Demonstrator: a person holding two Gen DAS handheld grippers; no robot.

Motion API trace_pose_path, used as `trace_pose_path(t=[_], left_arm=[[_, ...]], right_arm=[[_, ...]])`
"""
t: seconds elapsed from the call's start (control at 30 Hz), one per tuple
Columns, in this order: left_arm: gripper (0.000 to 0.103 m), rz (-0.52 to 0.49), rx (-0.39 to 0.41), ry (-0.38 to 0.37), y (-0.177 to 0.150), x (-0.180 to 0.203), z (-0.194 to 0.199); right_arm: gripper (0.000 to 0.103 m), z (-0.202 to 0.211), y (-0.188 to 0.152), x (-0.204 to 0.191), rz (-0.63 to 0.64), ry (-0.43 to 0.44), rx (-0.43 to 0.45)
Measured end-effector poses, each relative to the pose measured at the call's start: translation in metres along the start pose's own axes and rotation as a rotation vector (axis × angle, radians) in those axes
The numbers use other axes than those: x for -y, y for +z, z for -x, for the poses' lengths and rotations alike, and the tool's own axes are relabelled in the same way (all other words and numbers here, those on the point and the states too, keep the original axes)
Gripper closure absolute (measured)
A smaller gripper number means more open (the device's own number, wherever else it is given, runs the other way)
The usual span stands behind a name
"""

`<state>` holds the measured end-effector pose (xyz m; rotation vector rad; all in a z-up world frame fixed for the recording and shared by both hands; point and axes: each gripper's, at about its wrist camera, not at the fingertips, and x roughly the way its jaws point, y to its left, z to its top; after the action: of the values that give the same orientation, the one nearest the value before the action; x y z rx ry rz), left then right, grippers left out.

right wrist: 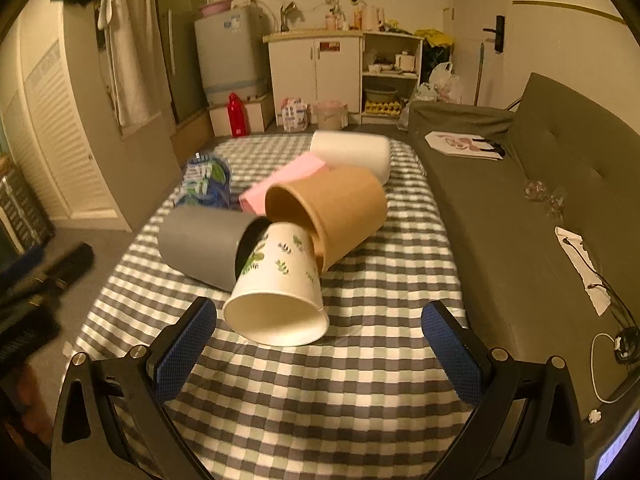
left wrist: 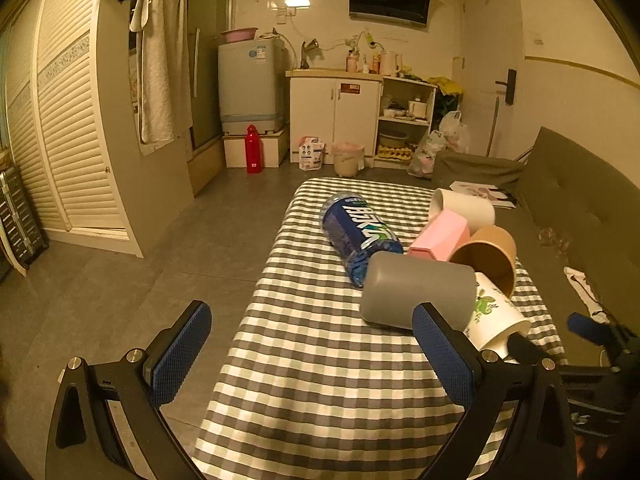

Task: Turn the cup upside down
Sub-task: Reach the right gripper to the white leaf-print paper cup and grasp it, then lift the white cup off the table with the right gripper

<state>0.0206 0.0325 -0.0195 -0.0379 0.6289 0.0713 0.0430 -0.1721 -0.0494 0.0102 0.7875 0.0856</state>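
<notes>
Several cups lie on their sides in a pile on the checked table (right wrist: 320, 380). A white paper cup with green leaf prints (right wrist: 280, 280) lies nearest, its mouth facing my right gripper (right wrist: 320, 344), which is open and empty just in front of it. Behind it lie a brown paper cup (right wrist: 340, 208), a grey cup (right wrist: 200, 240), a pink cup (right wrist: 288, 176) and a white cup (right wrist: 356, 152). My left gripper (left wrist: 312, 348) is open and empty, to the left of the grey cup (left wrist: 420, 288). The leaf-print cup (left wrist: 496, 312) shows past its right finger.
A blue-labelled water bottle (left wrist: 356, 232) lies on the table left of the cups. A grey sofa (right wrist: 520, 200) runs along the table's right side, with paper and a cable on it. Bare floor (left wrist: 160, 260) lies to the left. Cabinets and a washing machine stand far back.
</notes>
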Motion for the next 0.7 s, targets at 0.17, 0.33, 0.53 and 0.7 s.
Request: trace_pose_path(t=[0.17, 0.33, 0.53, 0.7], left_arm=[[0.000, -0.002, -0.012, -0.001, 0.000, -0.002, -0.004], [0.000, -0.004, -0.025, -0.003, -0.002, -0.001, -0.007], [0.000, -0.019, -0.032, -0.006, -0.005, 0.002, -0.009], [0.000, -0.025, -0.037, -0.012, -0.007, 0.004, -0.009]], right_arm=[[0.000, -0.026, -0.007, -0.008, 0.012, 0.009, -0.046], [0.000, -0.042, -0.008, -0.011, 0.018, 0.007, -0.068], [0.032, -0.055, -0.009, -0.013, 0.016, 0.039, -0.110], [0.032, -0.040, -0.013, -0.015, 0.025, 0.027, -0.106]])
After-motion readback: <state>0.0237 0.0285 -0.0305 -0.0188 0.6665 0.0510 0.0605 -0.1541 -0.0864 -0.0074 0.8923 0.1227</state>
